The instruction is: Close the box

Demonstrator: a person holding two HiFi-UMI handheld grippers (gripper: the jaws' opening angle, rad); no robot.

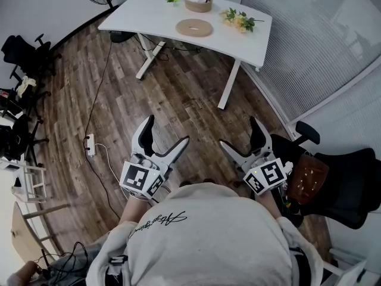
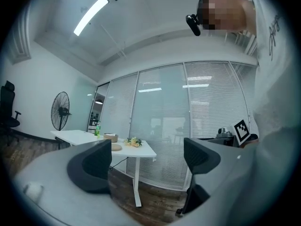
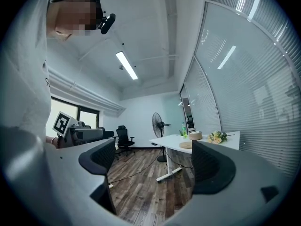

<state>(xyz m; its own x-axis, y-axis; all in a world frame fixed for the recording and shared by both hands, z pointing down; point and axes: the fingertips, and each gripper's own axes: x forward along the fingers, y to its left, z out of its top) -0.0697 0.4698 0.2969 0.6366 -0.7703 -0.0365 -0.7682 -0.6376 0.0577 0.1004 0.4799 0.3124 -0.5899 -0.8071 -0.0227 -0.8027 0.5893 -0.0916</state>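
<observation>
The round tan box stands on the white desk, its flat round lid just beside it; well apart from the desk, the left gripper and right gripper both gape empty

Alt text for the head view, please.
From above: a person holds the left claw and right claw open and empty over a wood floor. A white table beyond carries a round box, its lid and flowers.
</observation>
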